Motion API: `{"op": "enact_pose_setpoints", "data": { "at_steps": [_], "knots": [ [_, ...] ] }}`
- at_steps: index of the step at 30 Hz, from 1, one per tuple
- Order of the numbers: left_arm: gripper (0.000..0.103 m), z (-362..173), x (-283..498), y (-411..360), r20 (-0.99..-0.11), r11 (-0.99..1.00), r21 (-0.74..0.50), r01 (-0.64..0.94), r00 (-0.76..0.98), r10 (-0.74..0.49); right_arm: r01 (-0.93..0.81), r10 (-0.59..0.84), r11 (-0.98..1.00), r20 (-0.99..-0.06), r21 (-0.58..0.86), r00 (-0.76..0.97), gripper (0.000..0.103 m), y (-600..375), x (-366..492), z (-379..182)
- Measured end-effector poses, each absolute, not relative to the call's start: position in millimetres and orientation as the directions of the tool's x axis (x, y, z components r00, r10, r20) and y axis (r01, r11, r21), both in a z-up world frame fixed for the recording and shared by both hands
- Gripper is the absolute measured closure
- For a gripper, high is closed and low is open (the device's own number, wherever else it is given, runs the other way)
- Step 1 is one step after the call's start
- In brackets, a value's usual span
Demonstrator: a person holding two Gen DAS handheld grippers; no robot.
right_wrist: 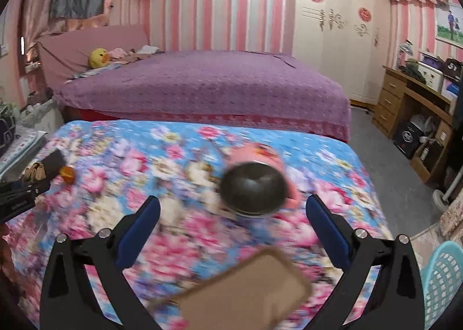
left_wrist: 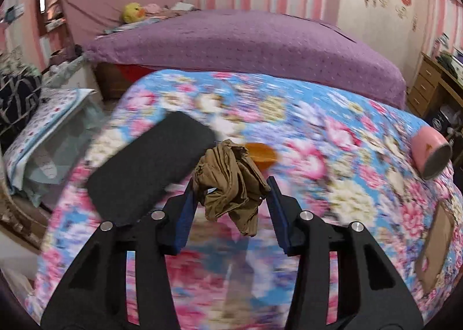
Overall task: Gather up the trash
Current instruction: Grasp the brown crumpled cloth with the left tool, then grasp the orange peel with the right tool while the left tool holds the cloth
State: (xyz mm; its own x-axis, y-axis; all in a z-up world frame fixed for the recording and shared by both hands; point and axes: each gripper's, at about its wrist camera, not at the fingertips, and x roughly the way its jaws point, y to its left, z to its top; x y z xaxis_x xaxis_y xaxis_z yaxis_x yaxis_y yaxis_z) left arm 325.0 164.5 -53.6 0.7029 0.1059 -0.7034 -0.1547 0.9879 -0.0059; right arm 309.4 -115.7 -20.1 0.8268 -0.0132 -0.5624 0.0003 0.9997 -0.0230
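Left tool [left_wrist: 231, 185] grasps crumpled brown wrapper [left_wrist: 231, 182], lifted above the worktop [left_wrist: 332, 115]. Right tool [right_wrist: 233, 215] released, pink cup [right_wrist: 254, 185] dead ahead, lying sideways, mouth toward it.

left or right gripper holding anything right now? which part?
Left gripper: crumpled brown paper wad, pinched by its sides between the blue pads. Right gripper: open, nothing held.
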Motion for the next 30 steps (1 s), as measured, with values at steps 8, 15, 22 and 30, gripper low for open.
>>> {"op": "enact_pose_setpoints", "data": {
  "at_steps": [8,15,22,30],
  "knots": [
    [0.057,-45,315,237,-0.681,0.958,0.025,-0.285,0.697,0.225,-0.156,0.102,0.987,-0.578,-0.045,0.809,0.005,-23,328,-29],
    [0.057,-46,310,277,-0.676,0.935,0.024,-0.355,0.683,0.277,-0.265,0.200,0.964,-0.616,-0.015,0.762,0.005,51,354,-47],
    [0.057,-53,313,289,-0.681,0.929,0.043,-0.368,0.670,0.297,-0.327,0.220,0.944,-0.663,-0.039,0.716,0.006,99,379,-64],
    [0.057,-52,311,292,-0.678,0.925,0.047,-0.377,0.669,0.307,-0.394,0.259,0.919,-0.714,-0.026,0.651,0.037,122,395,-77]
  ]
}}
